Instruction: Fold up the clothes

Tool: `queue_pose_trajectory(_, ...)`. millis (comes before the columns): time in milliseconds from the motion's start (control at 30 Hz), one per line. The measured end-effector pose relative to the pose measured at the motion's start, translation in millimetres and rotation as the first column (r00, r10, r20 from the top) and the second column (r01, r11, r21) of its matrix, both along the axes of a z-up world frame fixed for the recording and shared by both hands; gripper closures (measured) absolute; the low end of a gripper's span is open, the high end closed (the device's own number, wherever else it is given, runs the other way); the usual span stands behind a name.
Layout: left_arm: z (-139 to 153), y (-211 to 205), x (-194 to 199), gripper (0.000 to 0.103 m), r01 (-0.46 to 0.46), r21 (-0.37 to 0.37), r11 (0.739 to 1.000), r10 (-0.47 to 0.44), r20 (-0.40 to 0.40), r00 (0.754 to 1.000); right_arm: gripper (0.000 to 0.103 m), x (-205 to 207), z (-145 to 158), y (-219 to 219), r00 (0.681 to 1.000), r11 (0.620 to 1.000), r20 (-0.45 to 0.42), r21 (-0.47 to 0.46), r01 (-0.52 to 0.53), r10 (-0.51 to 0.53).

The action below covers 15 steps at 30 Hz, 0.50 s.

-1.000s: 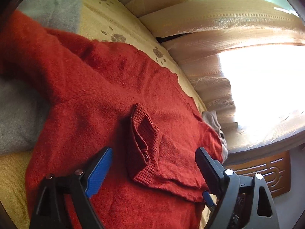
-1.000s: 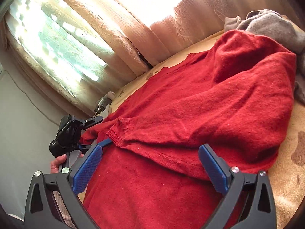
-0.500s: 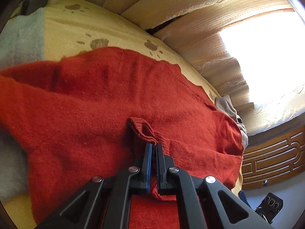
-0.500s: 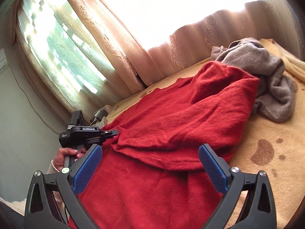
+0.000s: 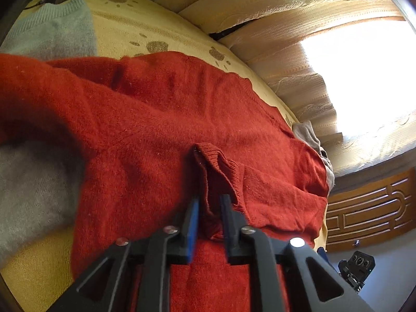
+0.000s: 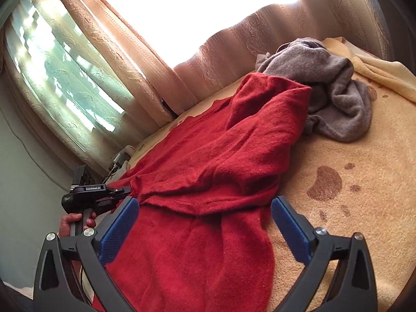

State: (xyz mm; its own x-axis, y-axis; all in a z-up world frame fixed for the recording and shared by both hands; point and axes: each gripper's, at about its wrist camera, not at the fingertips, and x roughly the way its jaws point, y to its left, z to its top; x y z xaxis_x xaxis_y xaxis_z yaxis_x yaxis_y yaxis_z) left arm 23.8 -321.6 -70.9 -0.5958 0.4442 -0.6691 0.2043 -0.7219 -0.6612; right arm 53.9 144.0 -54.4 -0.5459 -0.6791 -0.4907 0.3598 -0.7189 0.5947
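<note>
A red knit sweater (image 5: 145, 119) lies spread on a yellow bedspread (image 5: 124, 26). Its sleeve is folded across the body, and the ribbed cuff (image 5: 215, 161) stands up in a ridge. My left gripper (image 5: 209, 208) is shut on the cuff, with red knit pinched between the narrow jaws. In the right wrist view the sweater (image 6: 208, 161) runs from the front to the back, and the left gripper (image 6: 122, 191) shows at its left edge, holding the cuff. My right gripper (image 6: 205, 223) is open and empty, hovering above the sweater's lower body.
A grey garment (image 6: 335, 93) lies crumpled at the sweater's far end, and grey knit (image 5: 33, 182) lies beside it in the left wrist view. Beige curtains (image 6: 117, 59) and a bright window line the bed's far side. A wooden panel (image 5: 369, 208) stands beyond the bed edge.
My left gripper closed on the sleeve cuff a second ago and now holds it with the jaws slightly wider. The right gripper has drawn back and stays open.
</note>
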Motion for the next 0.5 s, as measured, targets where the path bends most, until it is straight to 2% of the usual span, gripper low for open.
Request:
queue_pose_trajectory(33, -1, 1, 1, 0.017, 0.0, 0.005, 1.0, 0.0, 0.0, 1.0, 0.001, 1, 0, -1, 1.0, 1.0, -0.001, 0.002, 0.001, -0.001)
queue_pose_trajectory(67, -2, 2, 1, 0.013, 0.001, 0.009, 1.0, -0.001, 0.001, 1.0, 0.001, 1, 0, -1, 1.0, 1.0, -0.002, 0.004, 0.001, -0.001)
queue_pose_trajectory(233, -6, 6, 3, 0.012, 0.004, 0.026, 1.0, -0.005, 0.007, 1.0, 0.001, 2, -1, 1, 1.0, 1.0, -0.006, 0.001, 0.014, -0.014)
queue_pose_trajectory(500, 0, 30, -7, 0.013, 0.055, -0.112, 0.992, -0.05, 0.041, 0.998, 0.001, 0, -8, 3, 1.0, 1.0, 0.009, -0.017, 0.019, -0.019)
